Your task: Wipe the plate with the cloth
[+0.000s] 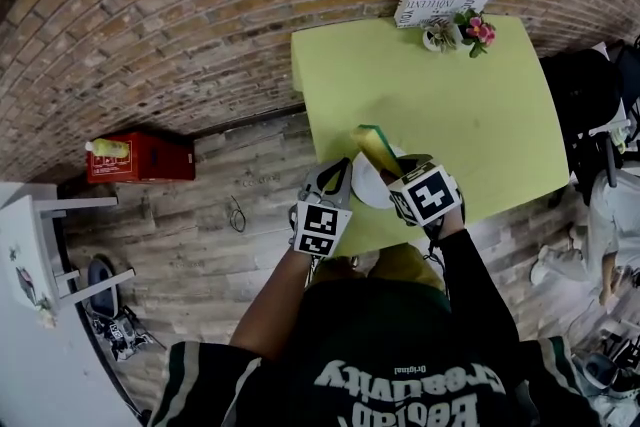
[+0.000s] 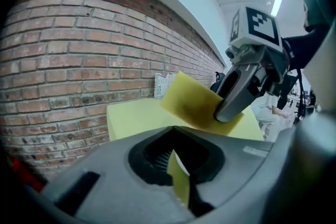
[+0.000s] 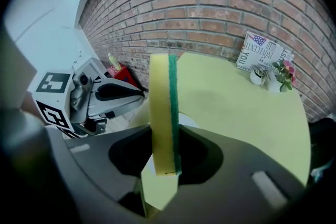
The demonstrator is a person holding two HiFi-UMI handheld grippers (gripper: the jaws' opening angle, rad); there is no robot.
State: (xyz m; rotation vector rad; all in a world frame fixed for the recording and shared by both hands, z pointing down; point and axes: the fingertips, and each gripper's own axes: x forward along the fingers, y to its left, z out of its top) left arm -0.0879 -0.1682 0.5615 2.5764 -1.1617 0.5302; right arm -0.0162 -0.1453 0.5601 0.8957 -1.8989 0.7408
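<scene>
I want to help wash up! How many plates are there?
1. The white plate is at the table's near edge, held by the left gripper, with the right gripper's yellow sponge over it. No others show.

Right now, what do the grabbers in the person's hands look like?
Both are grey and black with rounded bodies. The left gripper and the right gripper each carry a white cube with black square markers. The person wears a dark top with white lettering.
</scene>
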